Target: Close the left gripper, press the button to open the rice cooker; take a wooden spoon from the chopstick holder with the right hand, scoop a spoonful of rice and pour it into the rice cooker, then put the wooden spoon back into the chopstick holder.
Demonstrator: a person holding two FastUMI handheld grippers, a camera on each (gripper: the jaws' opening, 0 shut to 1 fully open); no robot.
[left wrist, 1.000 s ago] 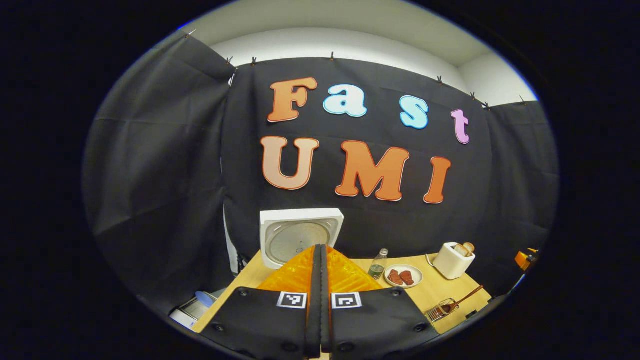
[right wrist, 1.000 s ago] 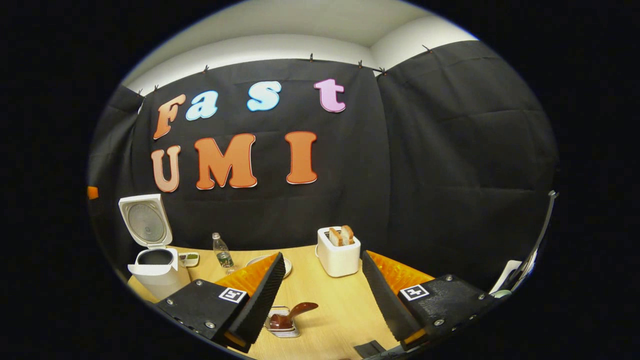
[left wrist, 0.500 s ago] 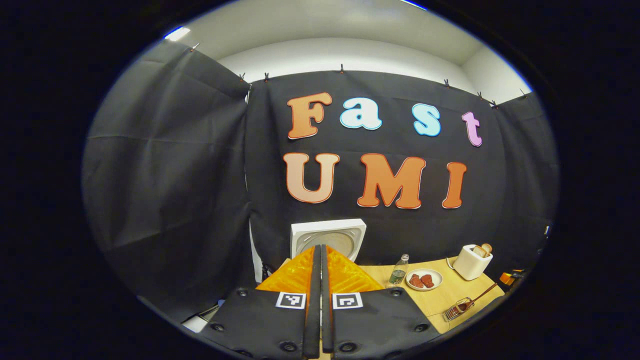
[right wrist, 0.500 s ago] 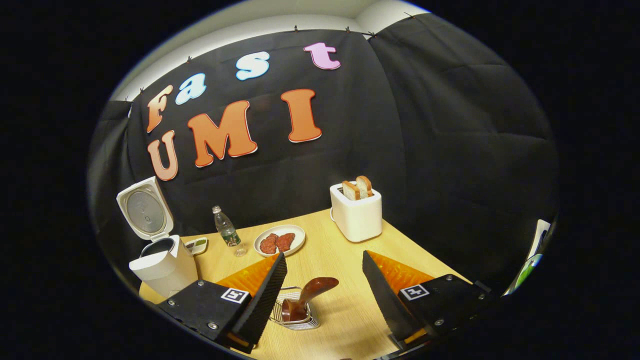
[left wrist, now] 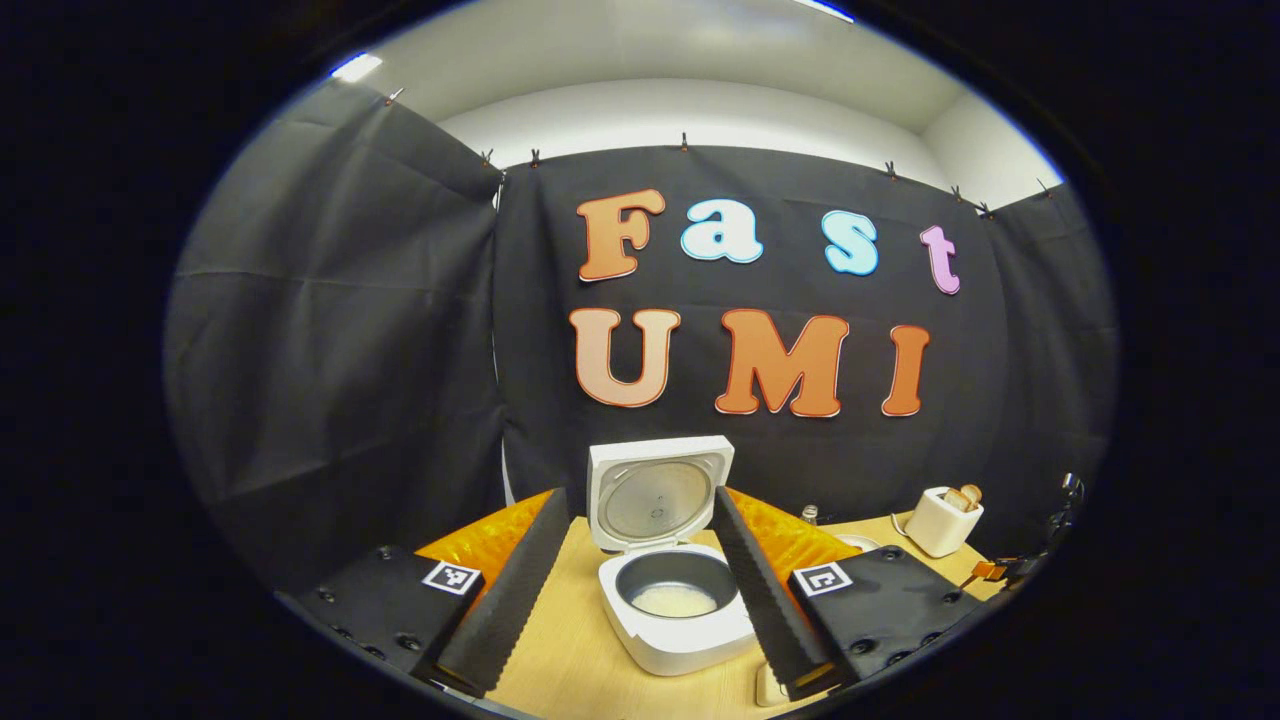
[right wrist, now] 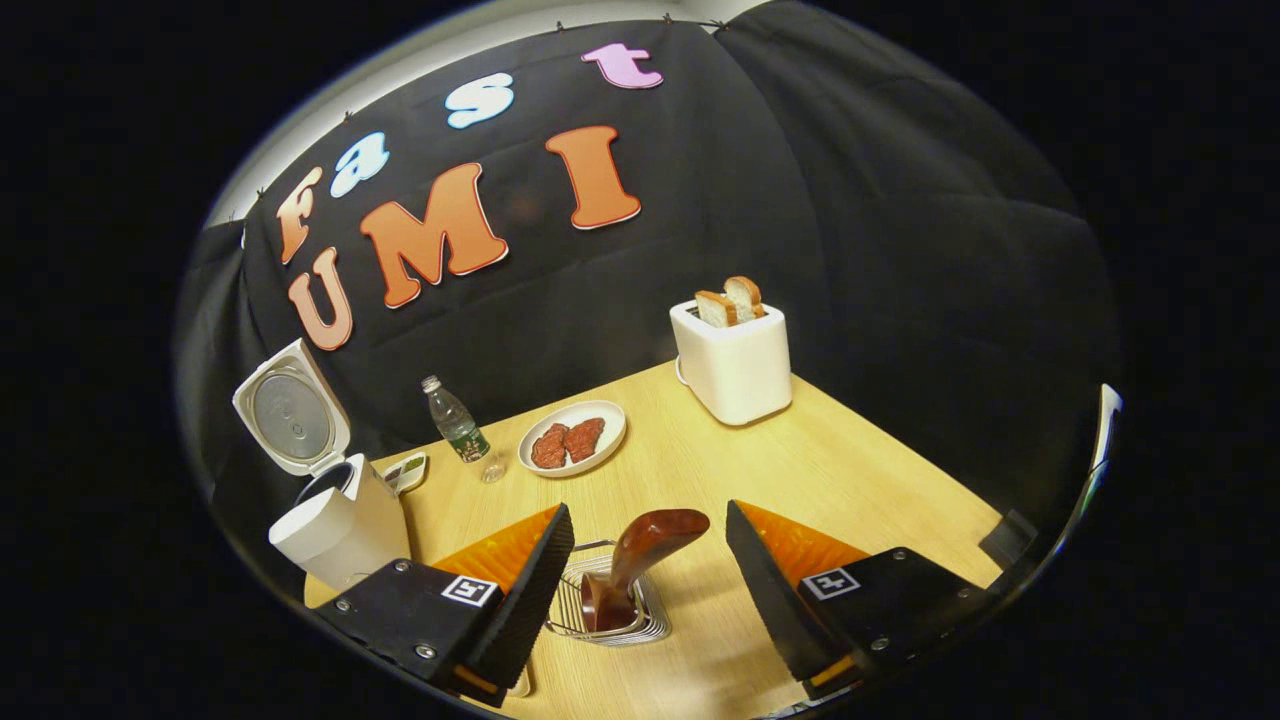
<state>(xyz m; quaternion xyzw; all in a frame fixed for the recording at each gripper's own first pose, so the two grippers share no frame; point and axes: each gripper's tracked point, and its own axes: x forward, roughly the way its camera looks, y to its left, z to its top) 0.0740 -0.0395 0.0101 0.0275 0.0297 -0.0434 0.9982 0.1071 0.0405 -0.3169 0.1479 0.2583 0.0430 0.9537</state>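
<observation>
**Lid open, spoon pick pending**

With the rice cooker (left wrist: pixel 675 600) lid already up, step one reads as done. Largest to smallest:

- Desk (right wrist: pixel 850 470): wooden top that carries everything.
- Rice cooker: in the left gripper view it sits dead ahead between the fingers, lid upright, inner pot exposed with a pale layer at the bottom. In the right gripper view it's at the far-left desk edge (right wrist: pixel 335 520).
- Toaster (right wrist: pixel 735 360): back right, two bread slices sticking out. Not task-relevant.
- Plate (right wrist: pixel 600 420) with two reddish pieces, and a bottle (right wrist: pixel 455 420) beside it, mid-desk.
- Chopstick holder (right wrist: pixel 610 605): wire basket, near edge, just ahead of the right tongs (right wrist: pixel 650 570).
- Wooden spoon (right wrist: pixel 640 560): stands tilted in the holder, handle end up, between the right fingers but touching neither.

Tongs state: left tongs (left wrist: pixel 640 570) spread wide, empty, framing the cooker. Right tongs also wide, empty, lined up on the spoon handle.

Remaining, by my read: grip spoon, lift out, scoop rice, pour into pot, return spoon to holder. Can't tell where the rice supply is; possibly the small dish (right wrist: pixel 405 470) by the cooker.
</observation>
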